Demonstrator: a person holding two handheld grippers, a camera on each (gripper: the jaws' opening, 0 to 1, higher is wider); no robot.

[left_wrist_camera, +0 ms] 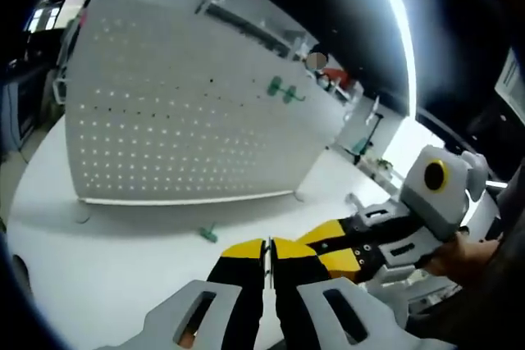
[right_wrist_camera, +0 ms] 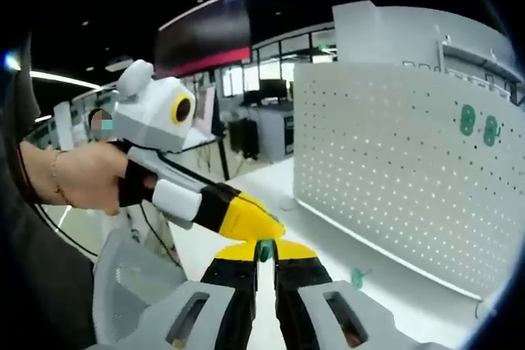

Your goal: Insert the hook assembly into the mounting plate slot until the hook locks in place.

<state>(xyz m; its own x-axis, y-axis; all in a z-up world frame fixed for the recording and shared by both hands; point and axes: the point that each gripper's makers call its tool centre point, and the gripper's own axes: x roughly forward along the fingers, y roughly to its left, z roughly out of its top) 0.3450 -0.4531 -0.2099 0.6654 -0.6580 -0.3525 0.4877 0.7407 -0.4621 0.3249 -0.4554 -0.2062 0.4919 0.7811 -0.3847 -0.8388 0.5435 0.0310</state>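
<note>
Right gripper view shows the right gripper point(right_wrist_camera: 264, 250) clamped on a green hook point(right_wrist_camera: 264, 249), carried well short of the pegboard point(right_wrist_camera: 394, 170) ahead-right; left gripper point(left_wrist_camera: 268, 249) closed, empty; next, align with a slot.

Bright ceiling strip light point(left_wrist_camera: 392, 6) glares; fisheye edges warp, darken.

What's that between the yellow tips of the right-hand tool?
A small green hook piece, pinched between the right gripper tips. Only its top shows; the rest is hidden by the jaws.
</note>
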